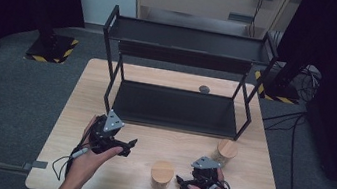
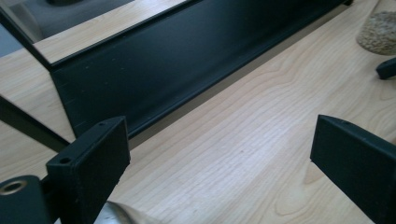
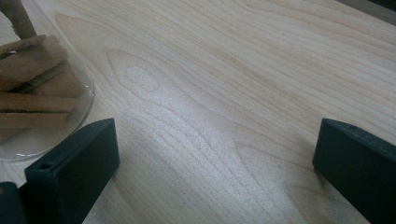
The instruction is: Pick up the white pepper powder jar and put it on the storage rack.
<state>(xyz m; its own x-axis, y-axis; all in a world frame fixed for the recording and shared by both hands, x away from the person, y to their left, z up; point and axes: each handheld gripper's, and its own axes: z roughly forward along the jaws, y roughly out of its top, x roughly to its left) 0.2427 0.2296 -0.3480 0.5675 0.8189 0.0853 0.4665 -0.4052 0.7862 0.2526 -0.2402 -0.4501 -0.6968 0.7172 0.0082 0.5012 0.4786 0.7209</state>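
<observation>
Two glass jars with round wooden lids stand on the wooden table (image 1: pixel 94 174). One jar (image 1: pixel 162 174) is near the front edge and the other (image 1: pixel 227 150) is further right. My left gripper (image 1: pixel 129 148) hovers left of them, open, its jaws pointing right with nothing between them. In the left gripper view its jaws (image 2: pixel 219 158) frame bare wood, with a grain-filled jar (image 2: pixel 380 30) at top right. My right gripper (image 1: pixel 180 185) rests just right of the front jar, open. In the right gripper view (image 3: pixel 215 163) a jar of brown sticks (image 3: pixel 37 93) sits beside the left jaw.
A black two-tier metal rack (image 1: pixel 177 108) stands across the back half of the table, its lower tray's front lip (image 2: pixel 187 60) close to my left gripper. A small dark disc (image 1: pixel 204 89) lies behind the rack. Cables trail off the front edge.
</observation>
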